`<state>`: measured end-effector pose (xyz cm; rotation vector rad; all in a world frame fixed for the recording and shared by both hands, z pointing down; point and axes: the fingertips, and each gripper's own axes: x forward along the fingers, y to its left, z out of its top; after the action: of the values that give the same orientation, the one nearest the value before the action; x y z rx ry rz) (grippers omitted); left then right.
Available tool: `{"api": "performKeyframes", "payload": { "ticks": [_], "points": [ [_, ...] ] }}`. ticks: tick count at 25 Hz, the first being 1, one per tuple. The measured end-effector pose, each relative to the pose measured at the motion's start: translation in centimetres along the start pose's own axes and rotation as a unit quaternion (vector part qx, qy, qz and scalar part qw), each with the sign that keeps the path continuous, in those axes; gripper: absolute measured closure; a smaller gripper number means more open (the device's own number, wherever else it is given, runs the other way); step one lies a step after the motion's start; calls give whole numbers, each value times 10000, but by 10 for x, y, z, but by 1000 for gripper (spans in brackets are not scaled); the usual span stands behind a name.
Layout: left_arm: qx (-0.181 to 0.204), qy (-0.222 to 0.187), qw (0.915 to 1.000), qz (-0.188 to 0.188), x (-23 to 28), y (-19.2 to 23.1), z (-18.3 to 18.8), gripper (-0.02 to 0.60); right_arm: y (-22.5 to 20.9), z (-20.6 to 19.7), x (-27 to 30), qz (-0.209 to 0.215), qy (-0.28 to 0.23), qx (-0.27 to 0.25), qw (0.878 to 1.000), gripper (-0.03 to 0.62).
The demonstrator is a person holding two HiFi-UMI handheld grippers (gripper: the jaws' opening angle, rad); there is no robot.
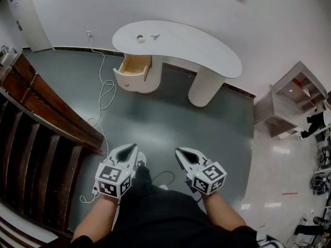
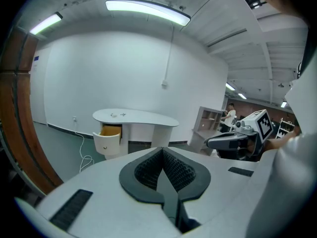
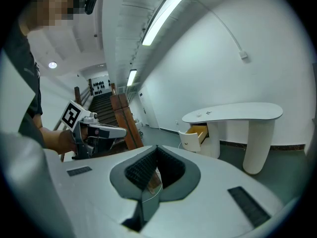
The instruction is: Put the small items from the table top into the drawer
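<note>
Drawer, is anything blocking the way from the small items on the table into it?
Nothing visible does. The drawer stands open just below the table edge, near the round item and the dark item; what shows of its inside looks bare.

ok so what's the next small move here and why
Probably step forward toward the table. The left gripper and right gripper are both shut and empty, far across the floor from it. A round item and a dark item lie on its top, and the drawer already stands open, so closing the distance likely comes first.
</note>
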<state>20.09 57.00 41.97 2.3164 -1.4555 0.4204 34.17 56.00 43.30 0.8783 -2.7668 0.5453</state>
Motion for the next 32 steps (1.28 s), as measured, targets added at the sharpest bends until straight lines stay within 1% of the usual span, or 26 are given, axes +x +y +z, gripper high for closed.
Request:
{"api": "performKeyframes", "payload": {
  "ticks": [4, 7, 10, 14, 17, 20, 28, 32],
  "points": [
    [4, -118, 9999, -81, 26, 28, 24, 566, -17, 23, 28, -52, 8, -128, 9999, 595],
    [76, -223, 9996, -138, 45, 50, 48, 566, -33, 45, 50, -113, -3, -198, 9997, 595],
    [187, -324, 9992, -110, 64, 78, 73, 566, -48, 67, 73, -178, -12, -270, 9995, 595],
    [205, -378, 9989, -197, 85, 111, 96, 566, -64, 87, 107, -273, -15, -278, 9992, 595],
    [234, -351, 9987, -278, 95, 135, 104, 566, -70, 94, 134, -327, 26, -187, 9993, 595],
    [184, -283, 9989, -316, 105, 164, 108, 566, -72, 101, 163, -340, 93, -134, 9993, 595],
    [204, -181, 9985, -469, 130, 227, 121, 566, -82, 122, 225, -473, 193, -206, 9985, 595],
    [131, -104, 9986, -504, 140, 248, 120, 566, -84, 126, 247, -472, 311, -254, 9981, 595]
  ]
}}
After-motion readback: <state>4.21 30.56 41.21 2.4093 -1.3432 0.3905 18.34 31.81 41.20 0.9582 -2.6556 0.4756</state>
